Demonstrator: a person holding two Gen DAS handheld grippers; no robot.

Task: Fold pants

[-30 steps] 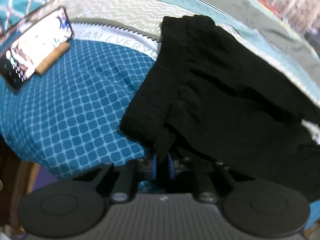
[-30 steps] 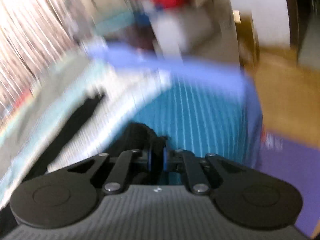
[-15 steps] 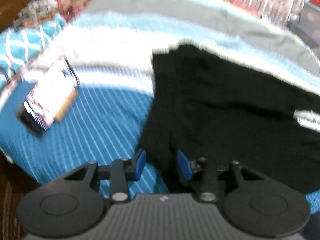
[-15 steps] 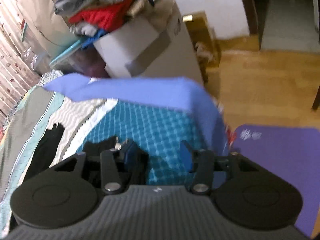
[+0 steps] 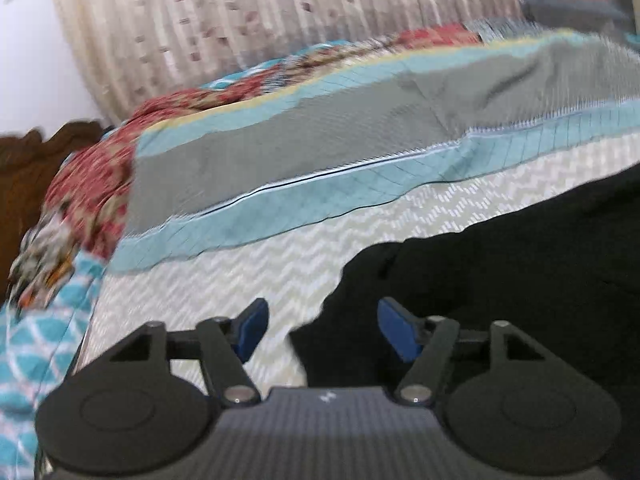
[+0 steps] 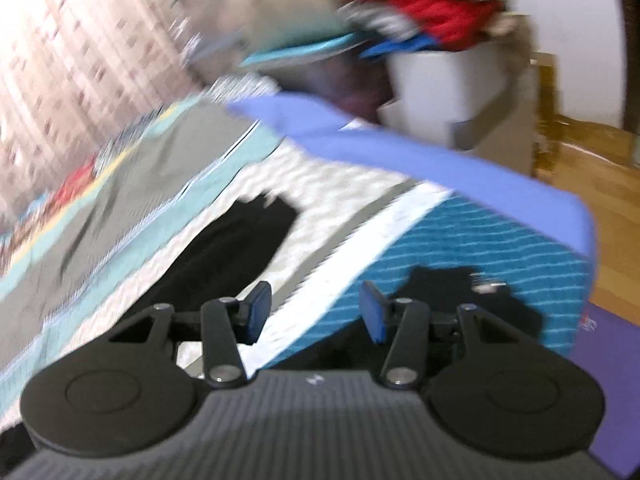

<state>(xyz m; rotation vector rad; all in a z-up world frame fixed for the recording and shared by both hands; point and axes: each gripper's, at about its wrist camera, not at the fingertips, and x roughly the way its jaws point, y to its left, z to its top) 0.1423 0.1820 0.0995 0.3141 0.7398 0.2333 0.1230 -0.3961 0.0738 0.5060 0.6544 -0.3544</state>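
Note:
The black pants (image 5: 520, 264) lie on the patterned bedspread (image 5: 240, 264) and fill the lower right of the left wrist view. My left gripper (image 5: 326, 332) hovers over their near left corner. Its jaws are opening, and the blue pads (image 5: 252, 330) stand clear of the cloth. In the right wrist view, which is blurred, one black part of the pants (image 6: 232, 256) stretches away on the left. Another part (image 6: 460, 292) lies just right of my right gripper (image 6: 315, 316). That gripper is open with only the bedspread (image 6: 500, 240) showing between its fingers.
A pale curtain (image 5: 280, 20) hangs behind the bed, and a dark wooden headboard (image 5: 36, 160) is at the left. A violet sheet edge (image 6: 400, 152) marks the bed's foot. Beyond it stand a box piled with clothes (image 6: 440, 80), wooden floor (image 6: 600, 160) and a purple mat (image 6: 600, 360).
Both grippers were shut on the pants and have opened and let go. The left view has swung up toward the curtain, so the phone is out of sight. The right view turned left over the bed.

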